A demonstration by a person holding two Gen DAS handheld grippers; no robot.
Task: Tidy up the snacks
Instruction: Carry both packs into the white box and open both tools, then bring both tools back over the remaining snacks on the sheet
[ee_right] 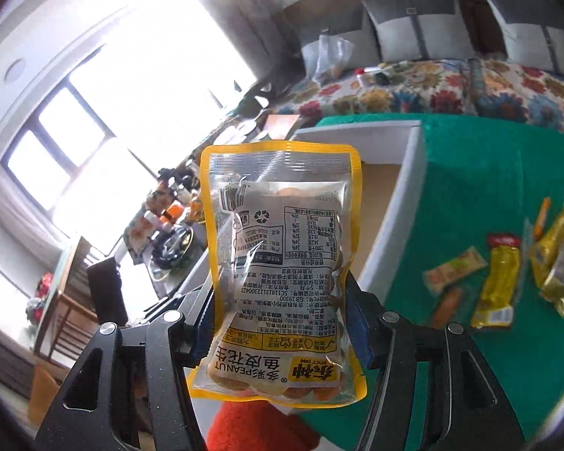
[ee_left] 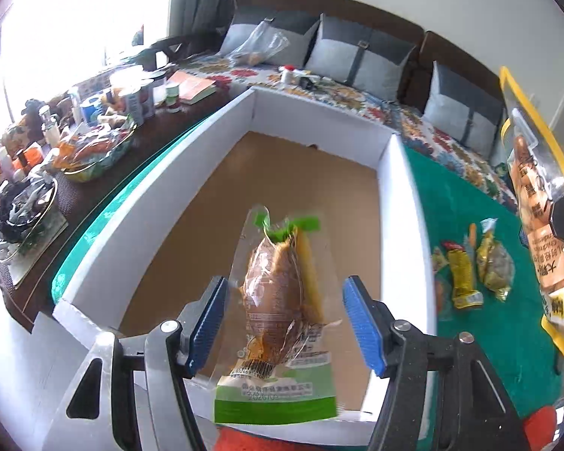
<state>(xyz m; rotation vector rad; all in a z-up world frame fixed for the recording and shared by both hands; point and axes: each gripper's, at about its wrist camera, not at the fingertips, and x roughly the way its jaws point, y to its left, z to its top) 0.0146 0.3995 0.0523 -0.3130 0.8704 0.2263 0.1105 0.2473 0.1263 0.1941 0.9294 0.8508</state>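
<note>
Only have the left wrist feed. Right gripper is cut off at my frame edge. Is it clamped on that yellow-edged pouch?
Observer: Yes. The right gripper has its fingers shut on the lower half of the peanut pouch.
Operator: Is the pouch over the box yet?
Observer: Cannot tell. It is held up in the air, with the white box behind it.
Operator: Is the box wall hiding anything on the cloth?
Observer: A tan bar packet and an orange sausage stick lie left of the yellow packet.
</note>
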